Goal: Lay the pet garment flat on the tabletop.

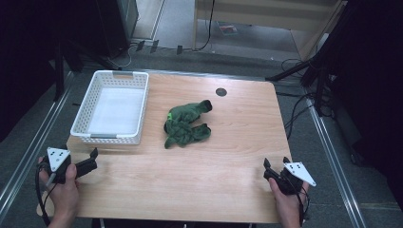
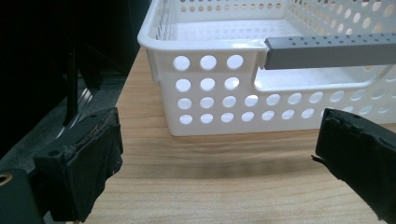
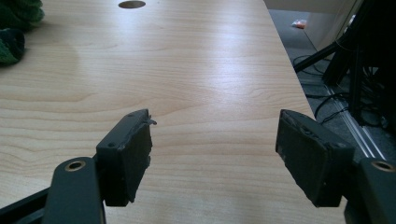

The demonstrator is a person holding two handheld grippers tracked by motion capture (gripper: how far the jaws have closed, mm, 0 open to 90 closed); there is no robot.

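Wood-grain tabletop (image 1: 228, 161) under a dim workshop backdrop, read from my side outward, with the white perforated basket (image 1: 112, 108) as the landmark throughout. Nearest me, at the front edge, I hold both tools idle: the left gripper (image 1: 91, 160) sits just in front of the basket's near wall, its jaws spread wide with nothing between them, and in the left gripper view that wall and its grey handle bar (image 2: 329, 50) stand directly ahead of the left gripper (image 2: 219, 163), which suggests it is kept close to the basket to receive or steady a load. The right gripper (image 1: 275, 167) rests well to the right of the basket, near the table's front right corner, jaws likewise parted and empty; the right gripper view looks between the two pads of the right gripper (image 3: 215, 144) across bare wood, so I judge this hand has the freer approach. Farther out, right of the basket and apart from it, lies the crumpled green cloth (image 1: 186, 124), bunched in loose folds near the table's middle, with a small bright green tag showing; its edge appears at the upper left of the right gripper view as green cloth (image 3: 16, 28). The basket's interior looks bare, so I take the cloth to be awaiting transfer. Beyond the cloth, a dark round grommet hole (image 1: 221, 92) marks the far edge, and cables trail over the floor behind.
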